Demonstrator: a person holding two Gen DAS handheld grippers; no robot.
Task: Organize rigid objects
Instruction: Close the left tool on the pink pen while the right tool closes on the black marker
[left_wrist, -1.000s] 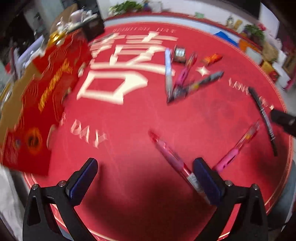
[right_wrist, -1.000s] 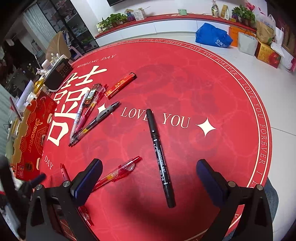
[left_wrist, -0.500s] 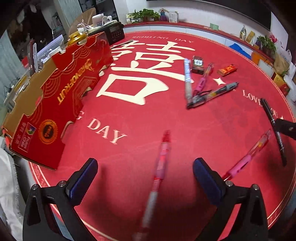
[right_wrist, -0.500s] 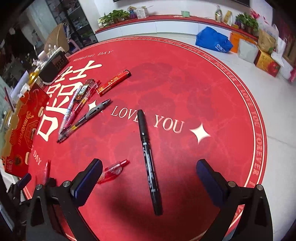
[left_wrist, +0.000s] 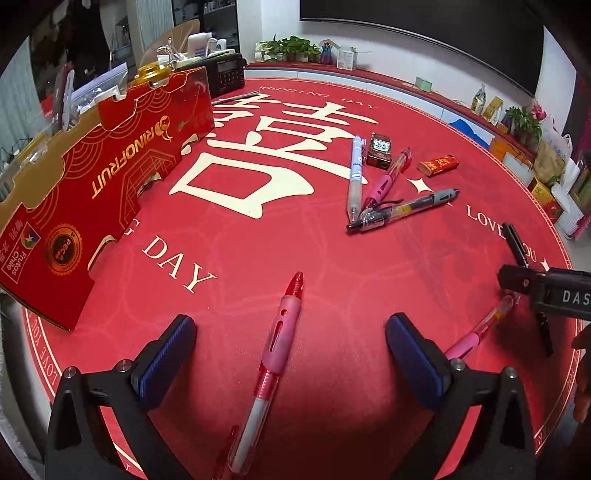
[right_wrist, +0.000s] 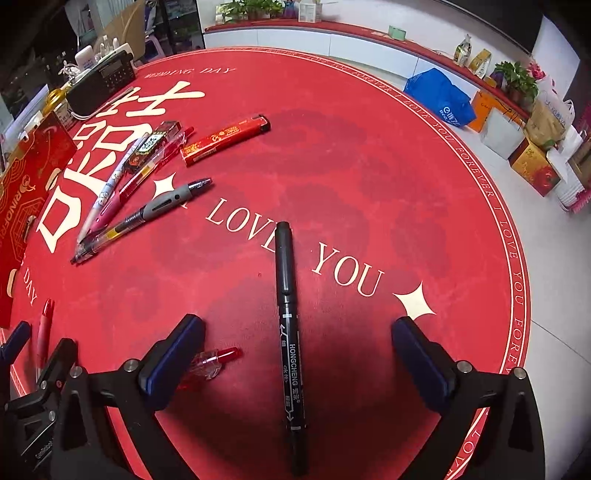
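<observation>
Pink pen (left_wrist: 279, 339) between spread left gripper (left_wrist: 290, 347) fingers — black marker (right_wrist: 288, 314) between parted right gripper (right_wrist: 297, 349) fingers.

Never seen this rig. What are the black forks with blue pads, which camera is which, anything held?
No robot arm here: a person holds a two-finger gripper in each hand, with a fisheye camera on each looking along its fingers. The forks are those fingers. In the left wrist view the left gripper is open, straddling a pink pen; the right gripper's body shows at the right edge. In the right wrist view the right gripper is open over a black marker. Nothing is held. On the round red mat also lie a cluster of pens, a red lighter and a red carton.
</observation>
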